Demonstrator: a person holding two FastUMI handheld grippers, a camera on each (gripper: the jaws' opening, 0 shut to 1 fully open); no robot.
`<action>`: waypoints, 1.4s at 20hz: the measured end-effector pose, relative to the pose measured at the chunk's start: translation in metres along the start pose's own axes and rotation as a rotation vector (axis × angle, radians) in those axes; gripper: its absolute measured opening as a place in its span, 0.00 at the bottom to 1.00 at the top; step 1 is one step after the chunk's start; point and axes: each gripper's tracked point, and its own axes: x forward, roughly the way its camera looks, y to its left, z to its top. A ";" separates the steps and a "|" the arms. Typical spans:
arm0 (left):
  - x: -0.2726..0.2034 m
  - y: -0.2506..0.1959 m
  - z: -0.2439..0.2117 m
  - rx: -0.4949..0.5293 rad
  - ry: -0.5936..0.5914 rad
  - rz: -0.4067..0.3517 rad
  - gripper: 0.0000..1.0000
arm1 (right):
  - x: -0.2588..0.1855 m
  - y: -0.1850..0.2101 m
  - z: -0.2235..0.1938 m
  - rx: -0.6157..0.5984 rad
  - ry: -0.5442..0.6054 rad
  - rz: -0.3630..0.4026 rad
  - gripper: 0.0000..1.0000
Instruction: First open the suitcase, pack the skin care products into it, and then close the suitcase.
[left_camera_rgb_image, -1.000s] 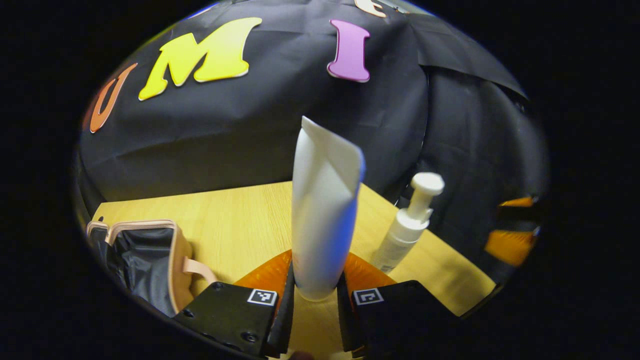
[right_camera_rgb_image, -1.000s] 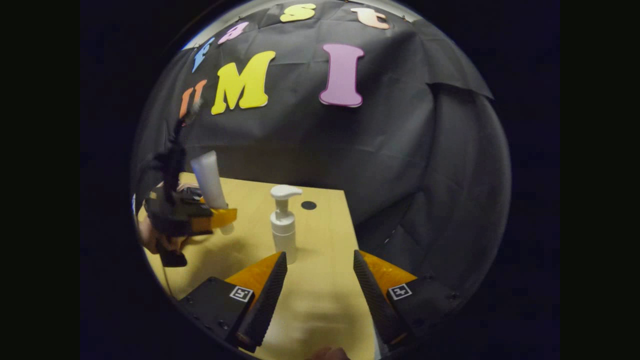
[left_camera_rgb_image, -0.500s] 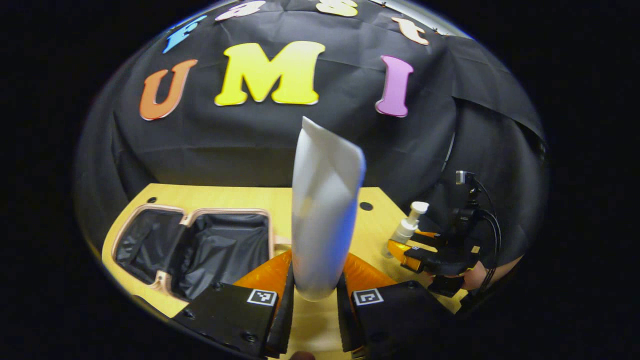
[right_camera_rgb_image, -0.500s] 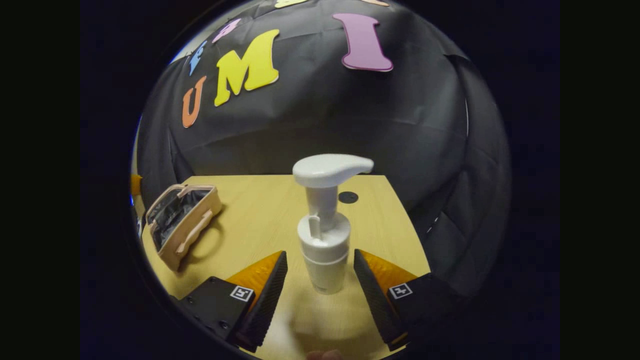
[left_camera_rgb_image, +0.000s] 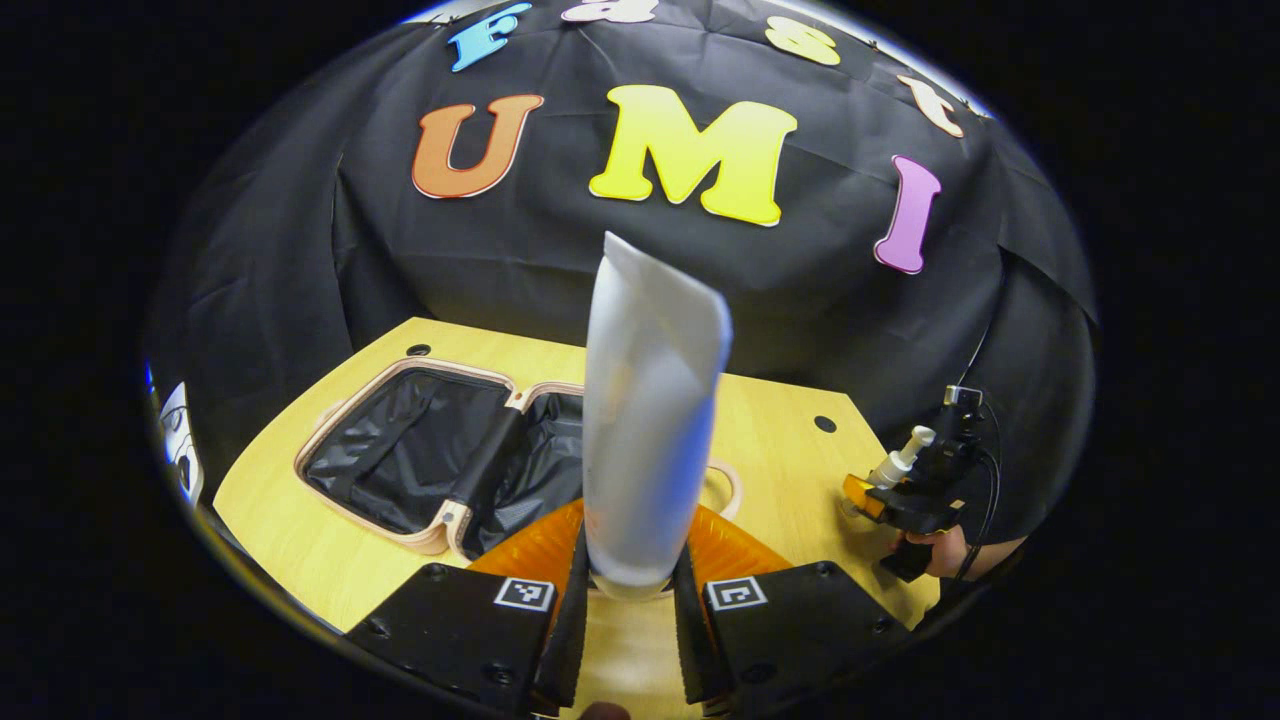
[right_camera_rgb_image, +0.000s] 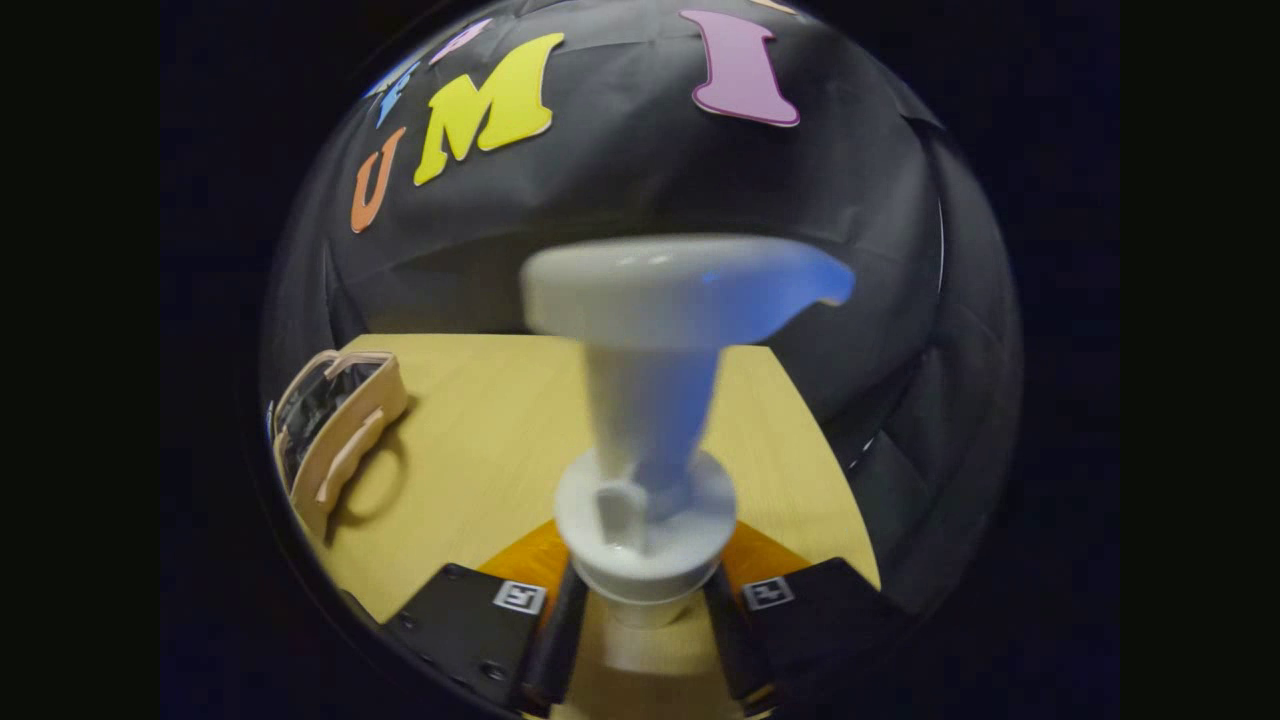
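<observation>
Lying open, suitcase (left_camera_rgb_image: 440, 460) with bare black lining

My tube (left_camera_rgb_image: 650, 420) is white. Pump bottle (right_camera_rgb_image: 650, 400): white. Suitcase (left_camera_rgb_image: 440, 455): beige-pink shell, black lining; beside it the table (left_camera_rgb_image: 780, 470) is pale wood grain. Black-and-white square markers (left_camera_rgb_image: 525, 593) sit on my gripper.

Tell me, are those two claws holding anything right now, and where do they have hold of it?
Yes. The left gripper pinches the white tube near its lower end. The right gripper clamps the pump bottle on its body, just under the collar.
</observation>
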 end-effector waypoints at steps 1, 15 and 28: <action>0.002 0.005 0.002 0.008 0.002 -0.011 0.41 | -0.005 0.001 0.000 0.006 0.008 -0.007 0.51; 0.111 0.054 -0.054 0.057 0.395 -0.403 0.48 | -0.217 0.154 0.068 0.182 0.070 0.308 0.46; 0.152 0.087 -0.130 0.015 0.913 -0.259 0.42 | -0.259 0.242 0.068 0.071 0.150 0.378 0.48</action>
